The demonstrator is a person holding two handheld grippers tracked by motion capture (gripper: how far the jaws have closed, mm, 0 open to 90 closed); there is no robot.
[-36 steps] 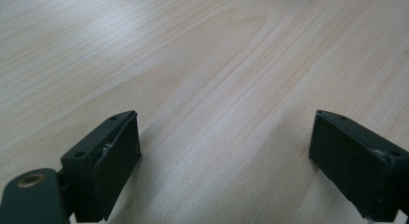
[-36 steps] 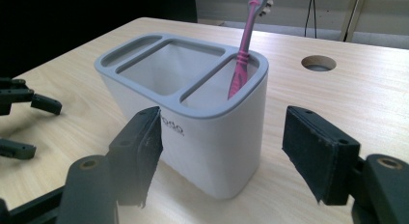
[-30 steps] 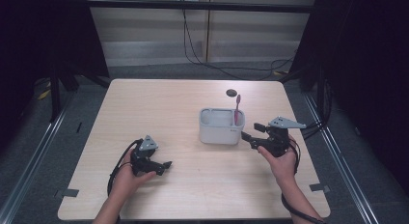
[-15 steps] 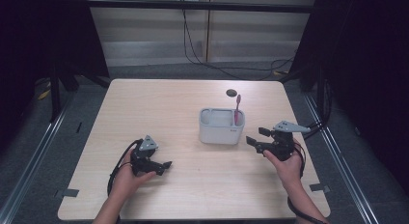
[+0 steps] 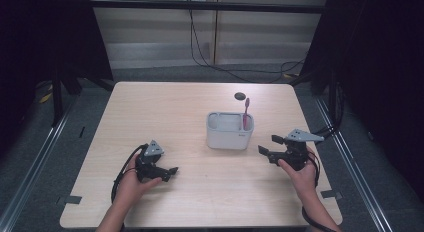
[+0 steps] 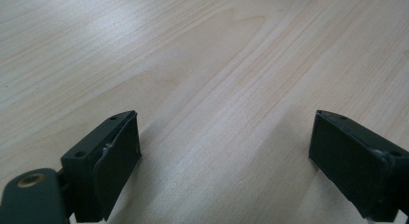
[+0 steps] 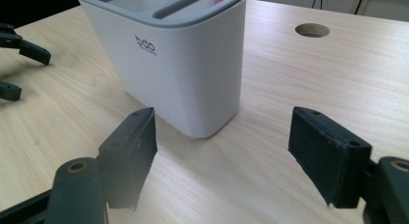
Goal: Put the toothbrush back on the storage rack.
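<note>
**Operator:** High view first: I have the right gripper (image 5: 269,146) near the white toothbrush holder (image 5: 230,132), fingers (image 7: 130,151) released and holding nothing. The holder sits just ahead of them on the desk (image 5: 165,107), slightly toward the left finger, apart from both. A pink toothbrush (image 5: 245,112) stands upright in the holder's compartment nearest that gripper.

**Observer:** And your left one?

**Operator:** The left gripper (image 5: 172,173) rests low on the desk, well apart from the holder. Its fingers (image 6: 108,156) are spread too, with bare wood between them. I judge it's parked there to stay out of the way.

**Observer:** Why keep the right one spread so wide?

**Operator:** My guess: the brush is seated, so nothing needs gripping. Wide fingers also clear the holder's wall if I move. The dark round hole (image 5: 240,96) lies beyond the holder, far from either pair.
</note>
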